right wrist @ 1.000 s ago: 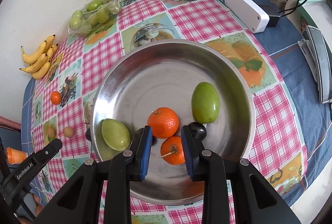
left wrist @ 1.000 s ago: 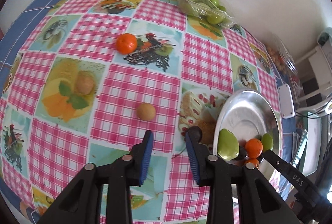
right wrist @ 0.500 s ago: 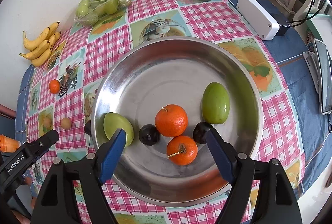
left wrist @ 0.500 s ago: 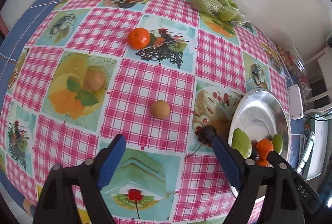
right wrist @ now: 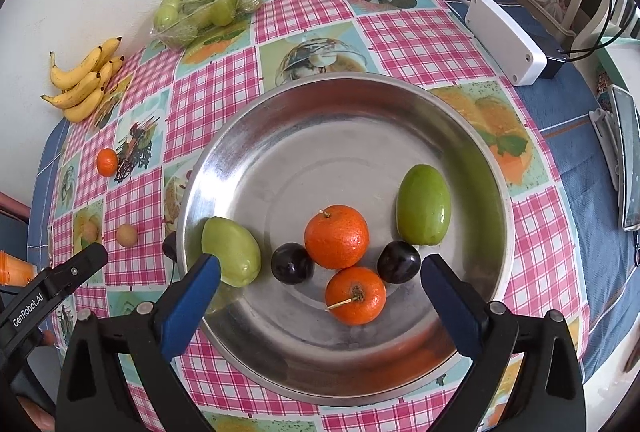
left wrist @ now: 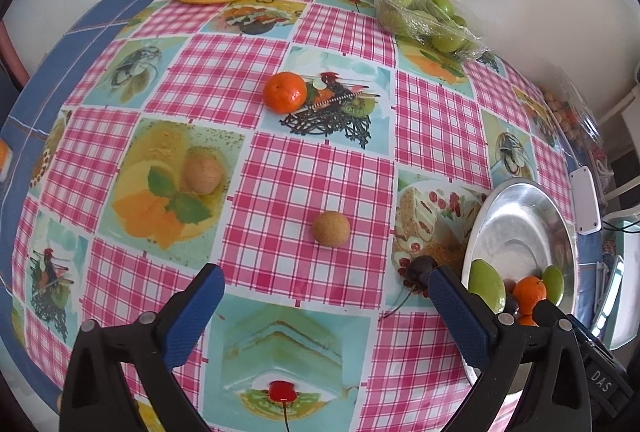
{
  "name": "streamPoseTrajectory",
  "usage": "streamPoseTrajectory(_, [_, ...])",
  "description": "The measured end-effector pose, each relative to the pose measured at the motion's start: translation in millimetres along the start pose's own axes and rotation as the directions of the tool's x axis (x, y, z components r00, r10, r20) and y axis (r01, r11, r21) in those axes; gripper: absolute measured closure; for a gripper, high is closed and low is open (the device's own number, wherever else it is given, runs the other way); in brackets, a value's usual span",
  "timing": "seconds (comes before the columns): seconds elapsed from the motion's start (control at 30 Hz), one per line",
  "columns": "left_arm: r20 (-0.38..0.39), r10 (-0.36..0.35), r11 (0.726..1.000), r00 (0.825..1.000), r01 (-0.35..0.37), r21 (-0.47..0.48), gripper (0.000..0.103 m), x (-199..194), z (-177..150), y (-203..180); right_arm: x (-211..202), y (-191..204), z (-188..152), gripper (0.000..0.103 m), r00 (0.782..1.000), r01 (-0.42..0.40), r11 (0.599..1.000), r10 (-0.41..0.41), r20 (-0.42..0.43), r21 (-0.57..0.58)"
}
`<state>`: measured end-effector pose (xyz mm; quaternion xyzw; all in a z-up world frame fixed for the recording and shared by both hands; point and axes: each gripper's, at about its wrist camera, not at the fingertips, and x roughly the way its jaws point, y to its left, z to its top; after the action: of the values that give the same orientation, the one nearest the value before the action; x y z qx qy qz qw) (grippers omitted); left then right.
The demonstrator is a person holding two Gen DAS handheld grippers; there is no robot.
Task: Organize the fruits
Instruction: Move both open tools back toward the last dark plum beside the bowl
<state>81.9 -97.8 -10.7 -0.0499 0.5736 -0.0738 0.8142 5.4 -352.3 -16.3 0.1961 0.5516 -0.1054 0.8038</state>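
Both my jaws have just been opening; left gripper (left wrist: 326, 296) and right gripper (right wrist: 320, 278) now wide, nothing between them. Metal bowl (right wrist: 476, 135) holds six fruits: two oranges, two green, two dark. Left out on worktop (left wrist: 308, 167): orange (left wrist: 285, 91), brown fruit (left wrist: 331, 228), dark fruit (left wrist: 420, 268) beside bowl.

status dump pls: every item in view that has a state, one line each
left gripper: open, jaws just opened, nothing between them
right gripper: open, jaws just opened, empty, over the bowl
steel bowl: upright, holds six fruits
green fruit pack: wrapped, sealed
loose orange: on the cloth, outside the bowl
brown round fruit: on the cloth, outside the bowl
dark plum: on the cloth beside the bowl's rim
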Motion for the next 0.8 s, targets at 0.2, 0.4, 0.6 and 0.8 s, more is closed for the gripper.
streamPoseTrajectory(0.2, [0.039, 0.024, 0.999, 0.999, -0.026, 0.036, 0.000, -4.9, 1.9, -1.6, -1.4, 6.3, 0.3, 0.003, 1.000, -0.003, 1.000, 0.004, 0.016, -0.031])
streamPoseTrajectory(0.4, [0.097, 0.071, 0.994, 0.993, -0.079, 0.075, 0.000, -11.7, 4.0, -1.2, -1.4, 16.2, -1.4, 0.003, 0.999, -0.007, 0.997, 0.010, 0.038, -0.076])
streamPoseTrajectory(0.6, [0.134, 0.065, 0.994, 0.989, -0.075, 0.077, 0.000, -18.6, 9.3, 8.9, 0.8, 35.2, -3.8, 0.003, 0.997, -0.051, 0.990, 0.059, 0.057, -0.131])
streamPoseTrajectory(0.8, [0.161, 0.045, 0.998, 0.986, -0.053, 0.046, 0.000, -24.9, 18.0, 32.4, 2.6, 58.2, -6.1, 0.002, 0.993, -0.080, 0.980, 0.095, 0.075, -0.182])
